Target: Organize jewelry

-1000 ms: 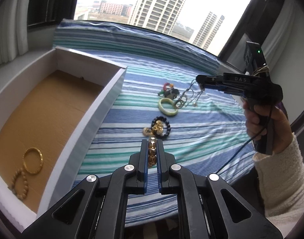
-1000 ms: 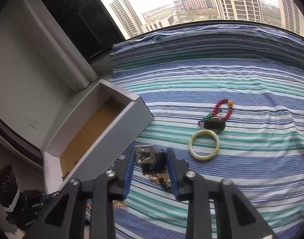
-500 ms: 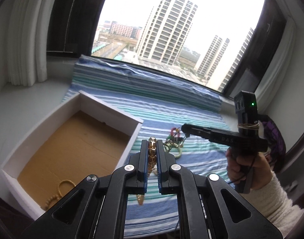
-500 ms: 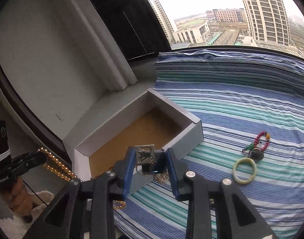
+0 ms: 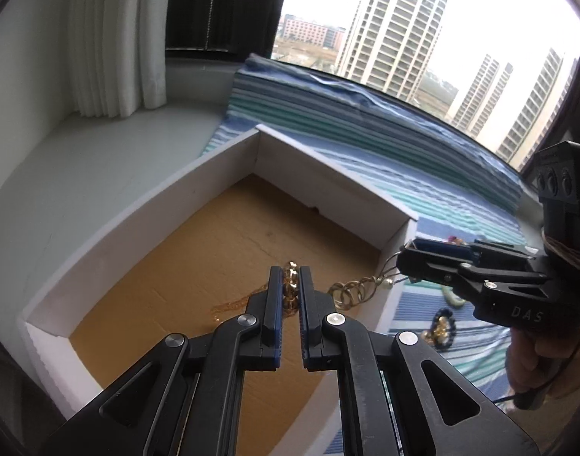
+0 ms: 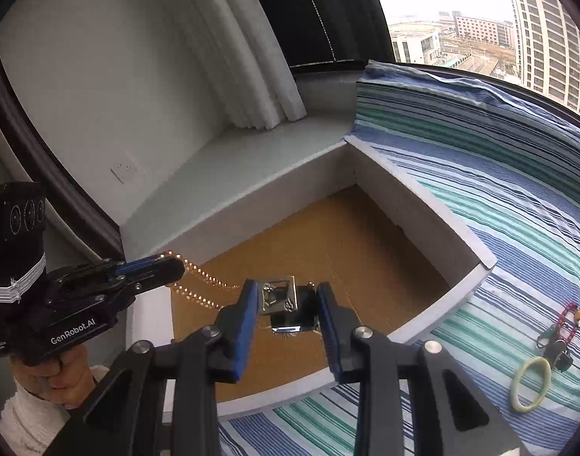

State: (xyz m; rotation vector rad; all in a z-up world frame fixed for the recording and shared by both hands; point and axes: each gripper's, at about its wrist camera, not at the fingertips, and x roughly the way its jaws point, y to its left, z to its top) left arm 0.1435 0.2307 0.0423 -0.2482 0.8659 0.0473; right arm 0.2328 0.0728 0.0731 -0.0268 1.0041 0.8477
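My left gripper [image 5: 291, 275] is shut on a gold bead chain [image 5: 290, 288] and holds it over the brown floor of the white box [image 5: 145, 228]; the chain [image 6: 198, 285] hangs from it in the right wrist view. My right gripper [image 6: 288, 300] is shut on a dark pendant with a silver square clasp [image 6: 278, 298] and a ring chain [image 5: 350, 288] dangling over the box's right wall. The box also shows in the right wrist view [image 6: 423, 205].
On the striped cloth [image 6: 518, 190] right of the box lie a pale green bangle [image 6: 530, 379], a red bead bracelet with a dark charm [image 6: 563, 326] and a black bead bracelet [image 5: 444, 323]. A white sill and curtain [image 5: 111, 57] stand behind.
Both grippers have lifted their jewelry off the cloth and swung left. They now hang over the box, which fills the middle of both views.
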